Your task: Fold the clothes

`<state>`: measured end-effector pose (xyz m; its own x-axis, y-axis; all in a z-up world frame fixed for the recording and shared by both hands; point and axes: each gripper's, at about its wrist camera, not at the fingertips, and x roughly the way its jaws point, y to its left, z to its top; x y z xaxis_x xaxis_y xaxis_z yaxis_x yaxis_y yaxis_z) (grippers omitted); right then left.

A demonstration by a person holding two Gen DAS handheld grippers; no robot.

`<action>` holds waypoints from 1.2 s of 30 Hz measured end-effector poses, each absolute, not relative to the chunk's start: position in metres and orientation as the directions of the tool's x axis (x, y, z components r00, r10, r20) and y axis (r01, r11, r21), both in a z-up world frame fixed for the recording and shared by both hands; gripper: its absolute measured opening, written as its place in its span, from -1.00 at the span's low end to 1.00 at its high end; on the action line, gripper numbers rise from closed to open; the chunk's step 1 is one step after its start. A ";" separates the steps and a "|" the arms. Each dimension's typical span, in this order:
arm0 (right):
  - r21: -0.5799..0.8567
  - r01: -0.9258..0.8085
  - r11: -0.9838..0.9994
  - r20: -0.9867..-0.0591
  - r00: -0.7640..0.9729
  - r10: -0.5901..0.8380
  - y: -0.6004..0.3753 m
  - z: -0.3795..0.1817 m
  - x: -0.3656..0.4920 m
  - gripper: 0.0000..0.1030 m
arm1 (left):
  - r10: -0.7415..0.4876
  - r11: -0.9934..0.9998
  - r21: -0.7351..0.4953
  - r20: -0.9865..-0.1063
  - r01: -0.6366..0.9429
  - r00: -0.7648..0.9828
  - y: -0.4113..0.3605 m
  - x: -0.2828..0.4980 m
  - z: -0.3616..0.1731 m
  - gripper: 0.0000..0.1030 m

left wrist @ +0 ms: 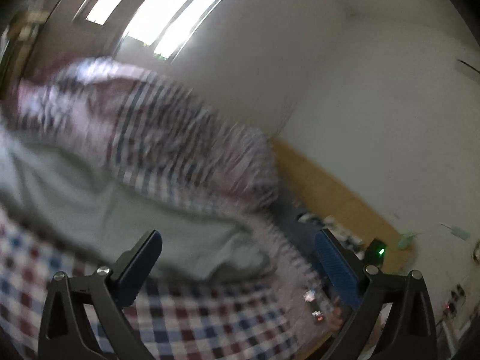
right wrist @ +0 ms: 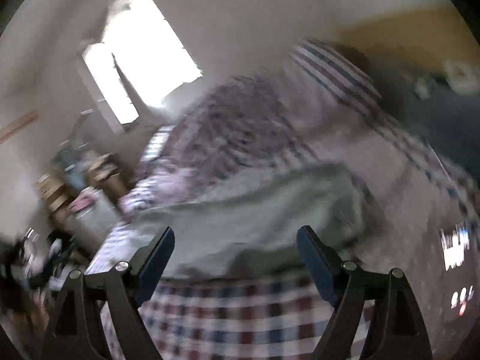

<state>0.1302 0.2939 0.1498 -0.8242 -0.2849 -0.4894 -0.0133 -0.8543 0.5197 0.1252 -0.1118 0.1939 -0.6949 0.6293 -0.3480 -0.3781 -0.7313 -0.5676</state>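
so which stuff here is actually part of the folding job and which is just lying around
Part of the job:
- pale grey-green garment, lying on the bed
- left gripper, open, empty
- right gripper, open, empty

Just lying about:
- checked bedsheet
- striped pillow
- cardboard boxes
- blurred clutter on the floor

Rumpled checked quilt (left wrist: 186,138) heaped behind grey garment (left wrist: 126,210), clutter (right wrist: 69,186) crowding the bedside, checked sheet (right wrist: 240,315) bare in front
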 end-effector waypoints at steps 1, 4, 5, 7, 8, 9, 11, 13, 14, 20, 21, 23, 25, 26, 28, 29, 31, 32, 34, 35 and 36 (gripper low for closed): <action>0.556 -0.056 -0.829 -0.509 -0.812 -0.286 0.303 0.134 0.117 0.69 | 0.630 -0.730 -0.586 -0.378 -0.351 -0.679 -0.110 0.116 0.174 0.99; 0.646 -0.193 -0.738 -0.567 -0.769 -0.295 0.327 0.090 0.084 0.68 | 0.627 -0.735 -0.620 -0.468 -0.274 -0.623 -0.100 0.085 0.111 0.98; 0.659 -0.231 -0.715 -0.588 -0.751 -0.301 0.331 0.078 0.075 0.66 | 0.622 -0.742 -0.622 -0.498 -0.252 -0.604 -0.097 0.077 0.093 0.98; 0.647 -0.285 -0.707 -0.632 -0.719 -0.288 0.331 0.061 0.059 0.52 | 0.614 -0.755 -0.618 -0.548 -0.219 -0.568 -0.091 0.063 0.065 0.95; 0.637 -0.311 -0.705 -0.653 -0.704 -0.280 0.331 0.053 0.051 0.49 | 0.608 -0.762 -0.613 -0.570 -0.207 -0.552 -0.088 0.057 0.054 0.93; 0.630 -0.334 -0.701 -0.669 -0.691 -0.273 0.331 0.045 0.044 0.47 | 0.608 -0.765 -0.612 -0.583 -0.200 -0.539 -0.084 0.051 0.045 0.87; 0.619 -0.377 -0.689 -0.697 -0.668 -0.261 0.330 0.030 0.031 0.42 | 0.599 -0.777 -0.595 -0.602 -0.205 -0.528 -0.078 0.042 0.036 0.86; 0.615 -0.408 -0.675 -0.716 -0.648 -0.261 0.330 0.013 0.017 0.30 | 0.591 -0.789 -0.576 -0.621 -0.211 -0.515 -0.071 0.034 0.028 0.83; 0.614 -0.422 -0.667 -0.722 -0.641 -0.259 0.329 0.007 0.012 0.27 | 0.595 -0.788 -0.577 -0.622 -0.215 -0.509 -0.068 0.029 0.025 0.77; 0.636 -0.440 -0.634 -0.704 -0.668 -0.241 0.335 -0.010 0.018 -0.97 | 0.578 -0.812 -0.518 -0.653 -0.267 -0.490 -0.051 0.003 0.021 0.16; 0.641 -0.443 -0.627 -0.690 -0.689 -0.219 0.341 -0.005 0.030 -0.98 | 0.577 -0.813 -0.521 -0.664 -0.259 -0.476 -0.052 -0.003 0.018 -0.05; 0.691 -0.440 -0.574 -0.658 -0.712 -0.245 0.353 -0.004 0.056 -0.98 | 0.602 -0.792 -0.563 -0.656 -0.235 -0.456 -0.057 -0.010 0.012 -0.30; 0.674 -0.448 -0.587 -0.682 -0.683 -0.261 0.354 -0.010 0.063 -0.98 | 0.646 -0.752 -0.618 -0.617 -0.230 -0.450 -0.065 -0.009 0.011 -0.30; 0.656 -0.454 -0.602 -0.702 -0.661 -0.266 0.353 -0.016 0.063 -0.97 | 0.667 -0.729 -0.645 -0.596 -0.230 -0.447 -0.068 -0.009 0.011 -0.32; 0.646 -0.456 -0.612 -0.723 -0.624 -0.297 0.353 -0.026 0.062 -0.93 | 0.703 -0.690 -0.686 -0.558 -0.231 -0.441 -0.074 -0.009 0.013 -0.31; 0.624 -0.450 -0.639 -0.735 -0.617 -0.283 0.352 -0.022 0.063 -0.86 | 0.710 -0.682 -0.692 -0.551 -0.236 -0.438 -0.075 -0.008 0.014 -0.28; 0.559 -0.431 -0.708 -0.758 -0.611 -0.227 0.349 -0.007 0.065 -0.53 | 0.706 -0.700 -0.654 -0.571 -0.288 -0.420 -0.069 -0.008 0.015 0.09; 0.519 -0.419 -0.745 -0.765 -0.617 -0.186 0.346 0.002 0.068 -0.51 | 0.695 -0.717 -0.614 -0.594 -0.331 -0.405 -0.062 -0.006 0.014 0.16; 0.429 -0.395 -0.812 -0.764 -0.639 -0.093 0.336 0.021 0.075 -0.51 | 0.655 -0.754 -0.524 -0.641 -0.397 -0.400 -0.048 -0.001 0.011 0.19; 0.409 -0.370 -0.834 -0.747 -0.660 -0.073 0.330 0.029 0.078 -0.50 | 0.639 -0.763 -0.481 -0.660 -0.431 -0.395 -0.039 0.002 0.009 0.19; 0.401 -0.339 -0.851 -0.726 -0.685 -0.069 0.324 0.037 0.081 -0.49 | 0.635 -0.760 -0.450 -0.667 -0.470 -0.389 -0.030 0.005 0.007 0.19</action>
